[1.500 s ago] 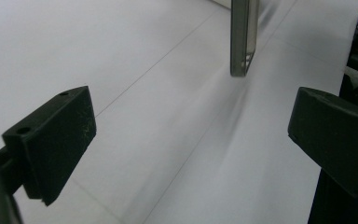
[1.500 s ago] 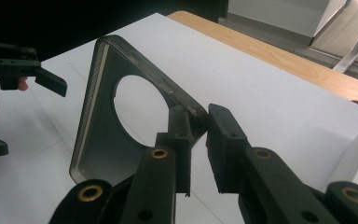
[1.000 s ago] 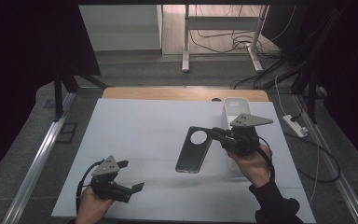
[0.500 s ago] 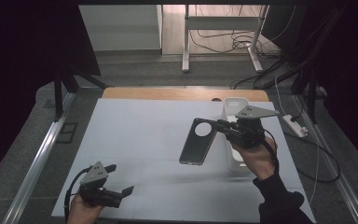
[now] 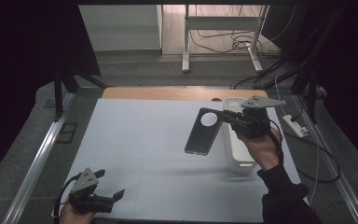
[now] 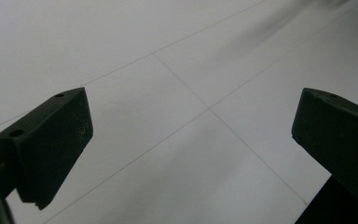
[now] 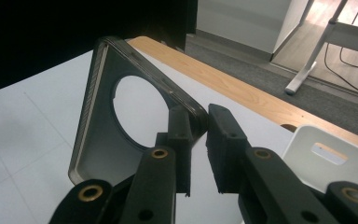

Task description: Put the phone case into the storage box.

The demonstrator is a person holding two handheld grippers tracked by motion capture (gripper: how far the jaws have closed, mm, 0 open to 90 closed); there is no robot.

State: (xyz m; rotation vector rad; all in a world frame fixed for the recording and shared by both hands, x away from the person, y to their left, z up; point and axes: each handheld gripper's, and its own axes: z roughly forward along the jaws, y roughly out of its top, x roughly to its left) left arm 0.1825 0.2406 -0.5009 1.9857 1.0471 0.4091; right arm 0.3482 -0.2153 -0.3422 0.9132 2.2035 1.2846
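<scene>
my left hand-held gripper (image 5: 114,196) sits low at the near left corner of the desk (image 5: 140,140), jaws spread wide with nothing between them, parked out of the way, i judge. further right, the dark phone case (image 5: 204,131) hangs in the air above the desk, just left of the white bin (image 5: 237,154). my right hand-held gripper (image 7: 198,133) pinches its corner by the round camera cutout, jaws narrow on the rim, so the case dangles free for carrying toward the bin.

Dark phone case (image 5: 204,131) w/ round cutout, tilted, held above table, beside white bin (image 5: 238,154)
</scene>
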